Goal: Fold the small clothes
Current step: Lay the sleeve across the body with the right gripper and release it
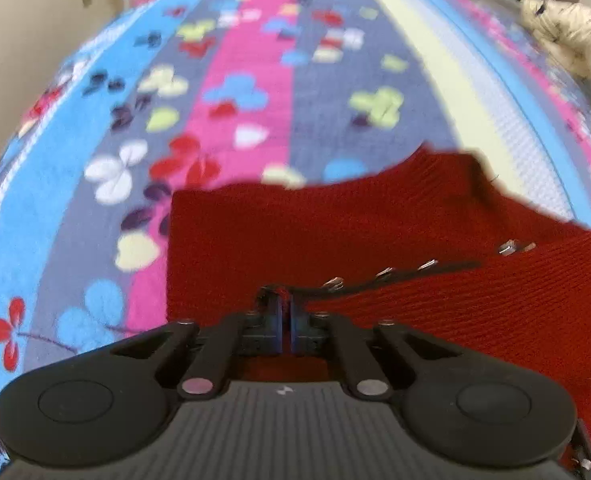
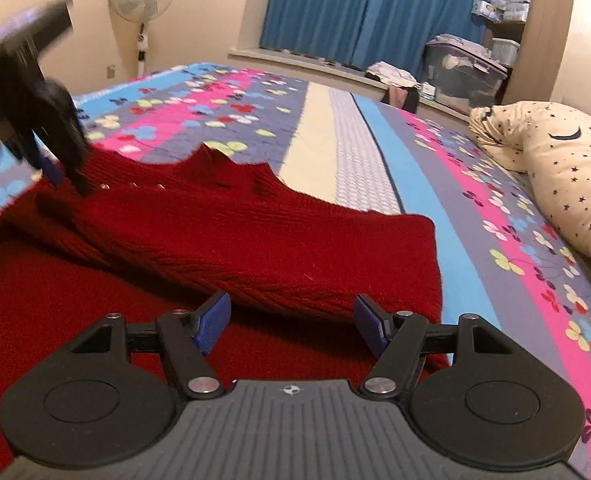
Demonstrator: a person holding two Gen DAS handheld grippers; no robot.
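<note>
You are pinching the cardigan (image 1: 335,232) at its button edge with the left gripper (image 1: 286,312); your right gripper (image 2: 291,320) is gaping, folded panel lying just ahead, crosswise.

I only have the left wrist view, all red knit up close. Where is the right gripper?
Observer: The right gripper hovers over the red cardigan's folded sleeve, jaws wide apart, holding nothing.
Operator: And how does my left gripper look from there?
Observer: The left gripper comes down at the buttoned front edge, far left in the right wrist view.
Operator: Anything else on the bed?
Observer: A cream star-print pillow lies along the bed's right side, apart from the cardigan.
</note>
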